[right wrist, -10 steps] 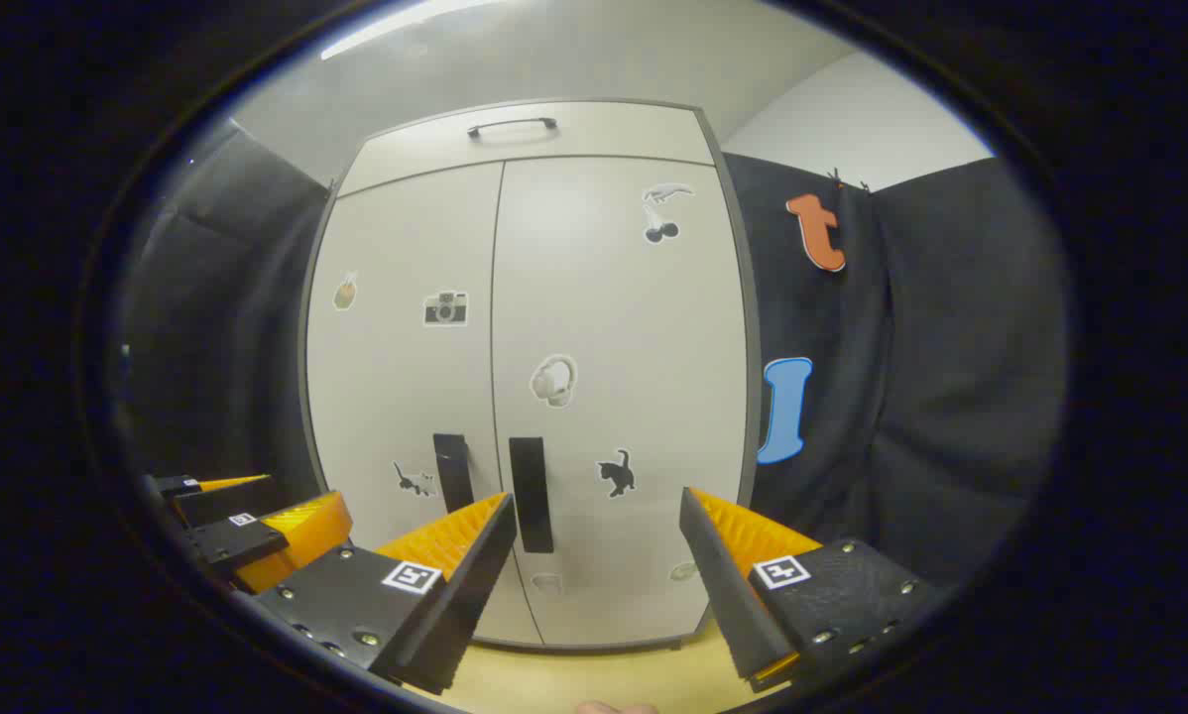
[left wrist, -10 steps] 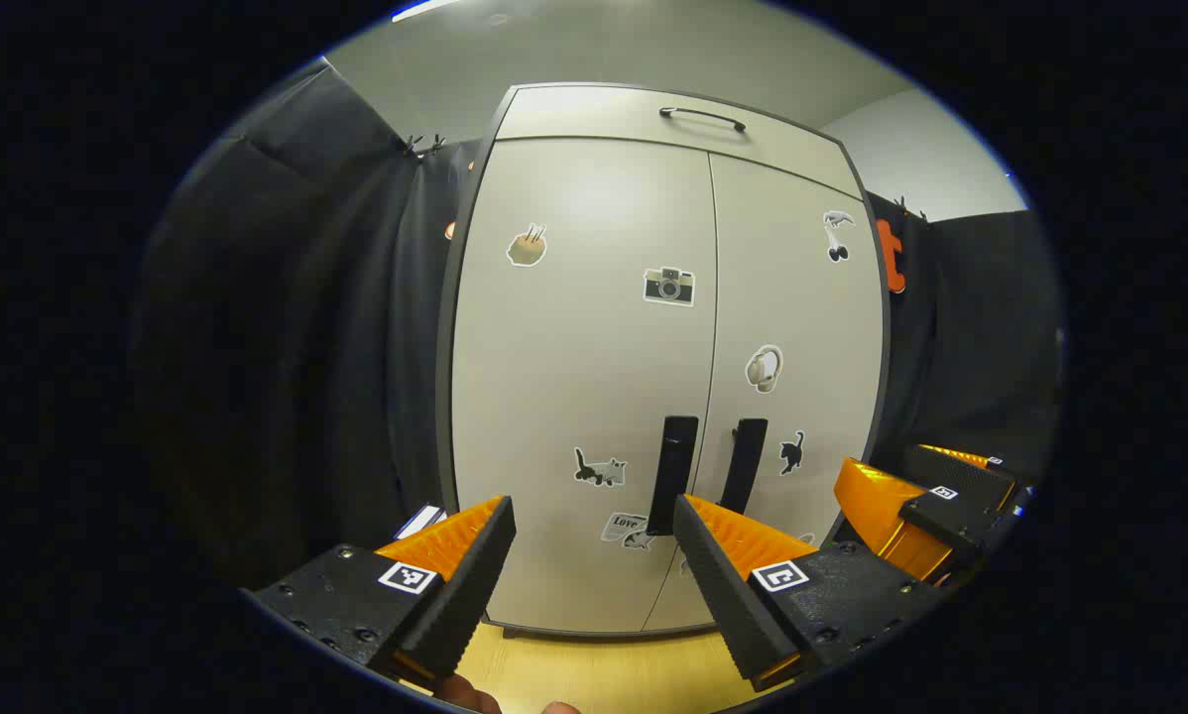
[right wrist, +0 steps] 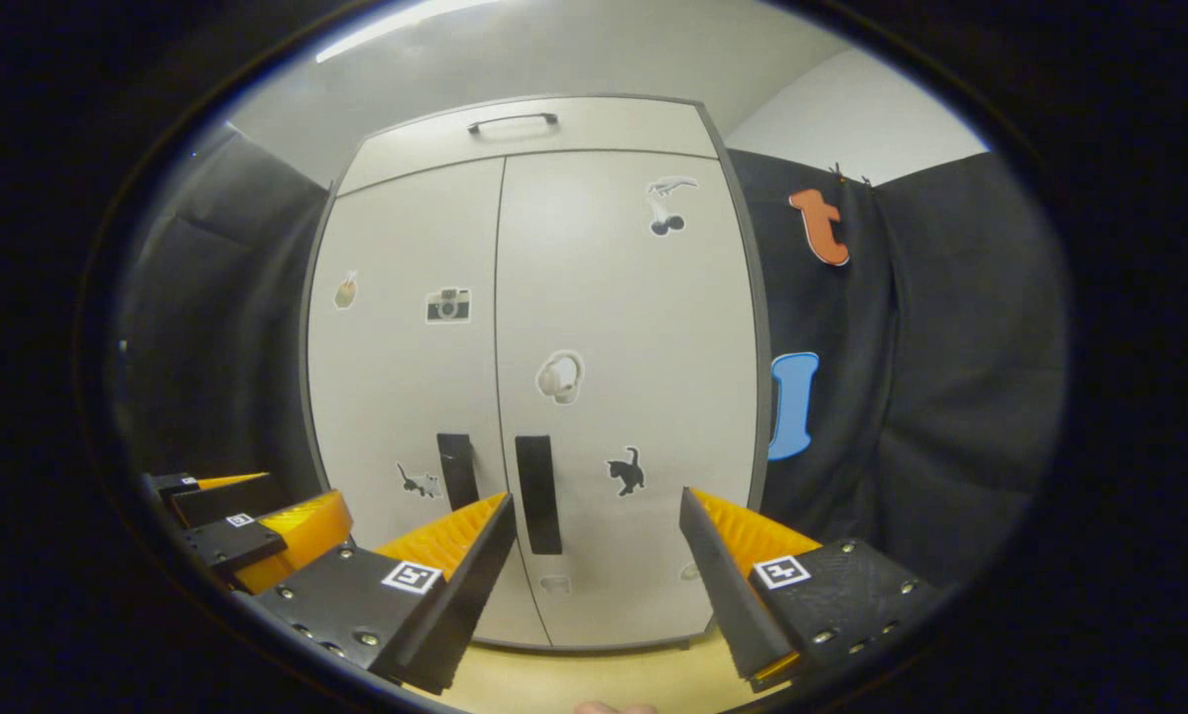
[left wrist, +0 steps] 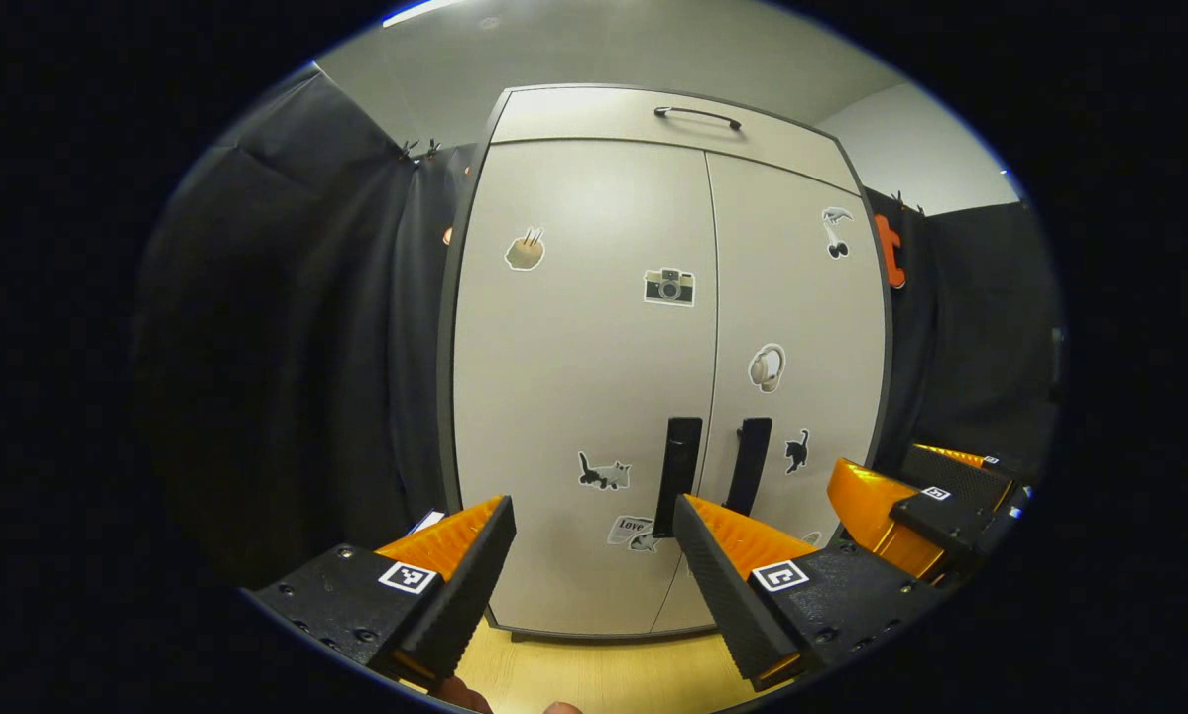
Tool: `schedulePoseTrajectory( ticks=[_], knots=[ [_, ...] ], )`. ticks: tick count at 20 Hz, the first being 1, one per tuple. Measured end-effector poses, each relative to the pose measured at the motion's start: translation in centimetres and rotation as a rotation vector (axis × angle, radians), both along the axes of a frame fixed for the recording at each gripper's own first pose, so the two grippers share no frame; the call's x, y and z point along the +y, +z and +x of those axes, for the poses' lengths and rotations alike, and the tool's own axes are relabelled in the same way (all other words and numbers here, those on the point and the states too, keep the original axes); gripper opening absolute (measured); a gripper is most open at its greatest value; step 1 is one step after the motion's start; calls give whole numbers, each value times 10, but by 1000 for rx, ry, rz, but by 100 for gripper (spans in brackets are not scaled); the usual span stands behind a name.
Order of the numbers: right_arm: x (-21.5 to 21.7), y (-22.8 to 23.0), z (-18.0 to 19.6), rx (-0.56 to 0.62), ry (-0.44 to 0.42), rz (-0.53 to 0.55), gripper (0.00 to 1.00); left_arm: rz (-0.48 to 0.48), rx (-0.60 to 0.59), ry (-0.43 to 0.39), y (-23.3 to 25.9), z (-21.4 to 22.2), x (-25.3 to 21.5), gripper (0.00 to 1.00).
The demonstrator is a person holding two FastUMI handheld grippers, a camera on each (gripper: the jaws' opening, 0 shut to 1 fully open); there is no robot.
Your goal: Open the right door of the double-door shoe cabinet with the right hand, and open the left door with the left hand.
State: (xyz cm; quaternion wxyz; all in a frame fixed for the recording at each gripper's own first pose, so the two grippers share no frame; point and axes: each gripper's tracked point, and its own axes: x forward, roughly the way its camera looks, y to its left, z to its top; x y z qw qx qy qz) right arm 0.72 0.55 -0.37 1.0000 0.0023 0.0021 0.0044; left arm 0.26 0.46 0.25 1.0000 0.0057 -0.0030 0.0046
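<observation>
I face the tall pale-grey double-door shoe cabinet on the yellow wooden floor, both doors closed. Its two black vertical handles flank the centre seam. My left gripper and right gripper gape empty, short of them. One small sticker reads "Love".

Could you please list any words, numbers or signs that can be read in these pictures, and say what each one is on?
"Love": on a sticker low on the left door of the cabinet, beside its handle.
The other stickers, such as the camera and the cat, are pictures without words.
The square tags on the tongs bear patterns, not readable text.
</observation>
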Motion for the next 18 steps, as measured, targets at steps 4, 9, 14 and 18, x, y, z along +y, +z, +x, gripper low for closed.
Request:
schedulePoseTrajectory(
  ticks=[4,9,14,18],
  knots=[
    [1,-1,2,5,8,3,96,-7,1,-2,-1,1,-2,100],
    [5,-13,18,32,18,-22,97,-9,4,5,-3,2,1,100],
    [17,-34,43,79,29,-49,99,-6,16,34,-7,6,19,99],
    [30,-41,70,95,32,-46,91,-13,29,49,-11,15,35,100]
  ],
)
